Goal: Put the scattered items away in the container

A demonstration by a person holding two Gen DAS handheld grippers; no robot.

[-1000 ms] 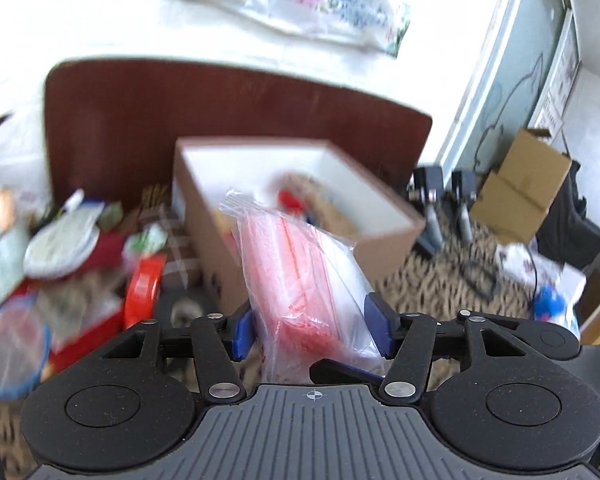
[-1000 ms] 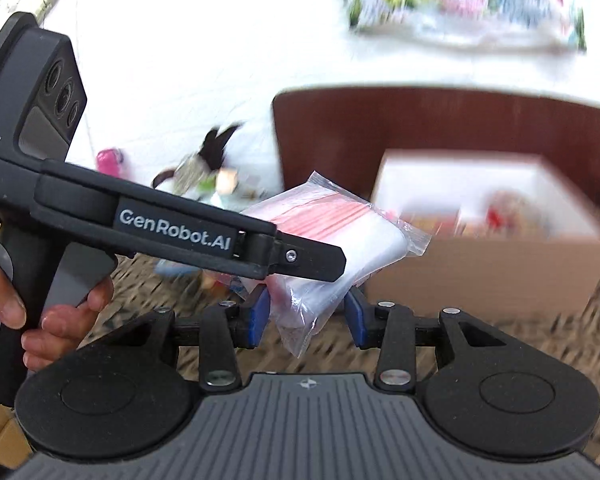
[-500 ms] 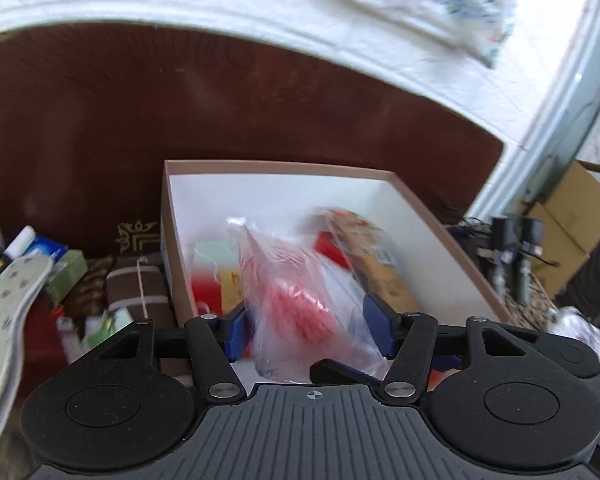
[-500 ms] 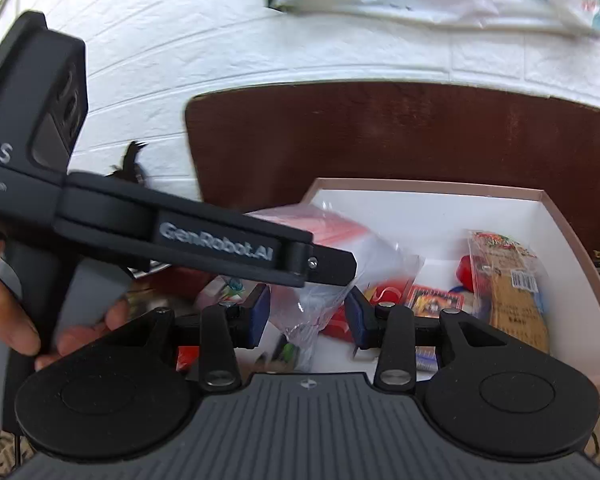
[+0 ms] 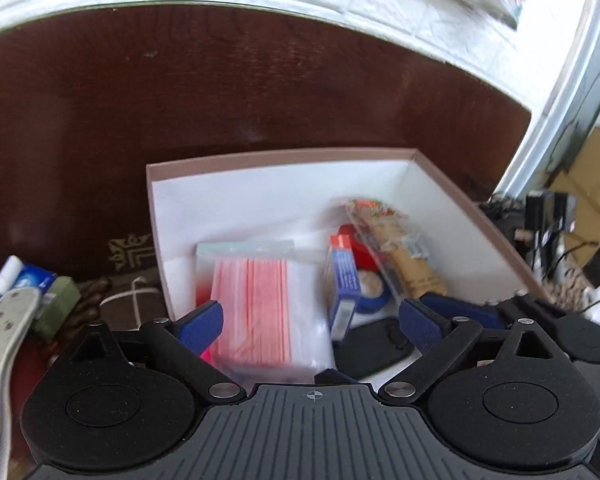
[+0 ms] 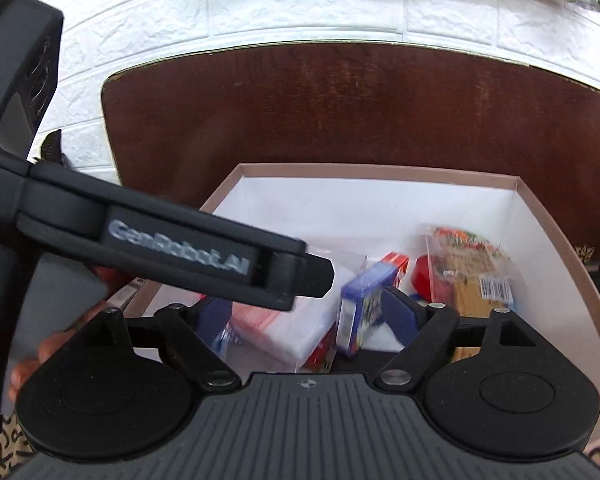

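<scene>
Notably, "GenRobot.AI" is legible on the left gripper, which like the right gripper has just spread wide, unloaded, over the clear crinkled zip bag lying inside the white-lined cardboard box.

A patterned cloth surface carries the open cardboard box and scattered clutter.

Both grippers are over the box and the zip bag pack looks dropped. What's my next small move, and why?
Probably lift both grippers straight up out of the box. The left gripper and right gripper have just been opening, and the zip bag pack lies inside beside the blue carton, no fingers pressing it. More clutter, like the insole, waits outside.
</scene>
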